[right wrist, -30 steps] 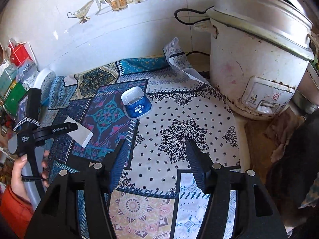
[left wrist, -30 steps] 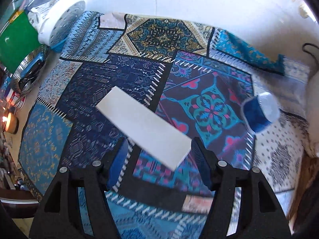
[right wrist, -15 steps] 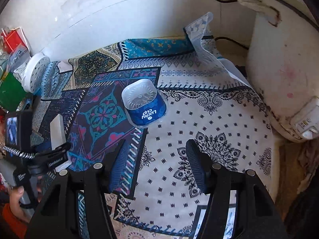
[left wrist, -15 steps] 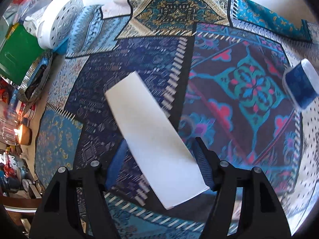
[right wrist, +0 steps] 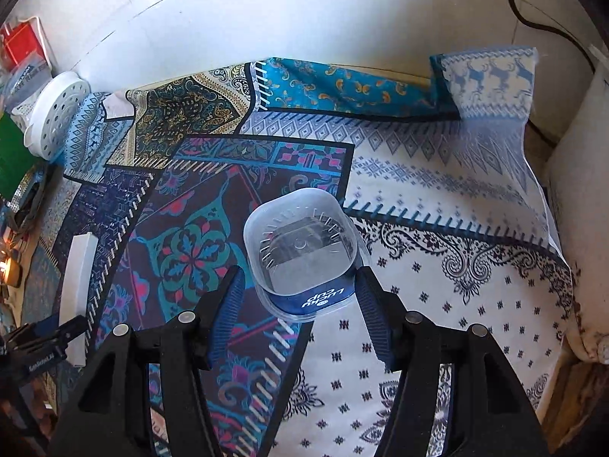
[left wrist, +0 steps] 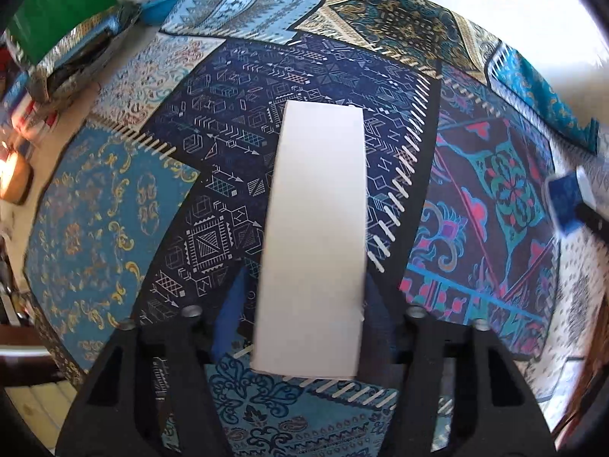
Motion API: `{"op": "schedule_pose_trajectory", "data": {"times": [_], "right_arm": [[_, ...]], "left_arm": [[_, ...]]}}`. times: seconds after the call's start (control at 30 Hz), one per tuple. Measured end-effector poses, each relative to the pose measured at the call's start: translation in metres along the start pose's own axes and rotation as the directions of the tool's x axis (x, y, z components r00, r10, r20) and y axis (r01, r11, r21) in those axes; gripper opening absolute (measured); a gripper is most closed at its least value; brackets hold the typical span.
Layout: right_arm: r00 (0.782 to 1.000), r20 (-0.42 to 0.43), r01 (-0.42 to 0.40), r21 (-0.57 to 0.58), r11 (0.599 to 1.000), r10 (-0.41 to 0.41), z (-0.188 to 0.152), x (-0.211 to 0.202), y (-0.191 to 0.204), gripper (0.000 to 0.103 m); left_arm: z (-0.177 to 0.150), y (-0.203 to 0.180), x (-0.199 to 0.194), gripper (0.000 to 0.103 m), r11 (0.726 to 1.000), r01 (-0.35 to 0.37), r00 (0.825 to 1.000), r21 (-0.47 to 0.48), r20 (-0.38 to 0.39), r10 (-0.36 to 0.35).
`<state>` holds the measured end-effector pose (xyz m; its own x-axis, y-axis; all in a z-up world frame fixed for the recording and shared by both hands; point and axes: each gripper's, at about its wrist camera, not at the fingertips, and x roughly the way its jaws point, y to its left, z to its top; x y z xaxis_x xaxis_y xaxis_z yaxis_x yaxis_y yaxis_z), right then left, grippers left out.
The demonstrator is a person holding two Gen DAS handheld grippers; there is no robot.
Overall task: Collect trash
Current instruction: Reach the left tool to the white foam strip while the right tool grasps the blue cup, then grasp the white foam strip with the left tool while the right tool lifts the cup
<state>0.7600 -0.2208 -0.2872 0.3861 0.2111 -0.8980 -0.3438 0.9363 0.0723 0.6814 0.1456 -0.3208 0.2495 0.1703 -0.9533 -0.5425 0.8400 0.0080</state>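
Note:
A long white box (left wrist: 316,209) lies flat on the patchwork cloth (left wrist: 106,228), its near end between the fingers of my left gripper (left wrist: 304,285). Those jaws are closing; the right pad is at the box's edge and a gap shows on the left side. The same box (right wrist: 78,278) shows at the far left of the right wrist view, with the left gripper (right wrist: 45,342) over it. A clear plastic cup with a blue label (right wrist: 300,243) stands upright between the fingers of my right gripper (right wrist: 300,272), which stands open around it with small gaps. The cup (left wrist: 567,198) also appears at the right edge of the left wrist view.
A white rice cooker (right wrist: 571,228) with a black cable (right wrist: 540,15) stands at the right, against the cloth's raised edge. A white perforated disc (right wrist: 53,114), a green box (left wrist: 57,11) and foil packets crowd the far left. A white tiled wall (right wrist: 266,11) runs behind.
Both grippers have come down closer to the cloth. The white box now lies lengthwise between the left fingers, which have narrowed. The cup has come in between the right fingers.

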Motion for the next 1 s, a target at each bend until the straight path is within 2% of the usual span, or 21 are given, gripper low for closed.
{"op": "schedule_pose_trajectory", "data": {"times": [0.23, 0.47, 0.5, 0.57, 0.6, 0.67, 0.77, 0.8, 0.87, 0.9, 0.97, 1.0], "right_arm": [[0.997, 0.039, -0.062, 0.052, 0.997, 0.060, -0.002, -0.001, -0.010, 0.053], [0.995, 0.052, -0.089, 0.033, 0.996, 0.087, -0.016, -0.024, -0.007, 0.051], [0.995, 0.057, -0.085, 0.030, 0.996, 0.083, -0.019, -0.028, -0.005, 0.048], [0.994, 0.047, -0.098, 0.021, 0.995, 0.097, -0.028, -0.037, -0.002, 0.011], [0.993, 0.017, -0.119, 0.025, 0.993, 0.118, -0.032, -0.039, 0.000, 0.003], [0.990, -0.001, -0.144, 0.044, 0.989, 0.144, -0.046, -0.043, 0.004, 0.004], [0.993, -0.038, -0.108, 0.028, 0.994, 0.109, -0.073, -0.051, 0.017, 0.004], [0.994, -0.036, -0.101, 0.031, 0.994, 0.102, -0.082, -0.056, 0.020, 0.005], [0.995, -0.033, -0.095, 0.027, 0.995, 0.096, -0.096, -0.064, 0.027, 0.017], [0.997, -0.029, -0.074, 0.031, 0.997, 0.075, -0.102, -0.067, 0.028, 0.034], [0.999, 0.012, -0.034, 0.042, 0.999, 0.034, -0.109, -0.074, 0.030, 0.055], [0.999, 0.028, -0.022, 0.053, 0.998, 0.021, -0.109, -0.077, 0.030, 0.060]], "left_arm": [[-0.020, -0.011, -0.010, 0.051, 0.999, 0.017, 1.000, 0.051, 0.009, -0.018], [-0.037, -0.025, -0.051, 0.050, 0.995, 0.065, 0.994, 0.079, 0.082, -0.072], [-0.039, -0.026, -0.056, 0.050, 0.994, 0.071, 0.993, 0.085, 0.091, -0.079], [-0.039, -0.029, -0.064, 0.050, 0.991, 0.087, 0.990, 0.103, 0.106, -0.098], [-0.042, -0.029, -0.070, 0.050, 0.989, 0.095, 0.987, 0.114, 0.115, -0.108], [-0.048, -0.028, -0.080, 0.050, 0.985, 0.110, 0.983, 0.137, 0.129, -0.128], [-0.057, -0.026, -0.089, 0.050, 0.977, 0.120, 0.980, 0.176, 0.134, -0.145], [-0.060, -0.025, -0.089, 0.050, 0.974, 0.129, 0.979, 0.189, 0.133, -0.155], [-0.069, -0.019, -0.090, 0.050, 0.965, 0.136, 0.978, 0.224, 0.126, -0.167], [-0.072, -0.017, -0.090, 0.050, 0.962, 0.135, 0.978, 0.236, 0.123, -0.167], [-0.078, -0.012, -0.086, 0.050, 0.958, 0.142, 0.978, 0.250, 0.114, -0.175], [-0.080, -0.011, -0.083, 0.050, 0.959, 0.140, 0.981, 0.248, 0.099, -0.169]]}}
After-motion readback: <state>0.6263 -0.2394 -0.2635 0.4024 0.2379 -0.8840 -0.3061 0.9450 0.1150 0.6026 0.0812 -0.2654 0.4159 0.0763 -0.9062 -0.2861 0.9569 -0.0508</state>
